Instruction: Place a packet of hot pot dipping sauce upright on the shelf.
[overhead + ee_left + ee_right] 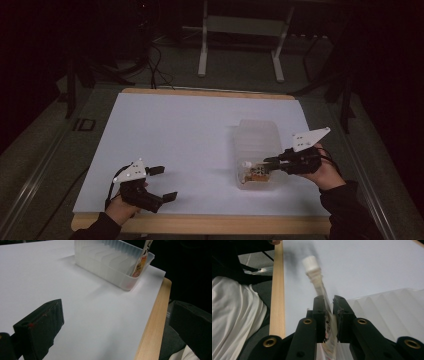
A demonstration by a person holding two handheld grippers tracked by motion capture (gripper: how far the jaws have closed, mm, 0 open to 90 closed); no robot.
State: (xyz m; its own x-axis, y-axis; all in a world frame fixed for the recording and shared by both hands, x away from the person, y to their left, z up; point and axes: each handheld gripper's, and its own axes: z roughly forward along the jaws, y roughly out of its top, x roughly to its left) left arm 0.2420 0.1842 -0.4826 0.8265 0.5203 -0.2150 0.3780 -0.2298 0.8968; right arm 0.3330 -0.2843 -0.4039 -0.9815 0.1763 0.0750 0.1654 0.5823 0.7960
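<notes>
A sheet [190, 130] covers nearly the whole table [210, 224], leaving its near edge bare. A ribbed bin [257, 137] stands on the sheet toward the right edge, its long side running from the near edge toward the far one. A pouch [257, 172] with a screw cap sits in the bin's near end, between the tips of the right gripper [272, 162], which reaches in from the right edge. The left gripper [162, 182] rests near the near-left corner, well apart from the bin.

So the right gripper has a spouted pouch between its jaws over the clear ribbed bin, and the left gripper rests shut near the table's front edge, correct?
Not quite: the left gripper rests open, its jaws wide apart in the left gripper view. The right gripper, pouch and bin are as you say.
</notes>
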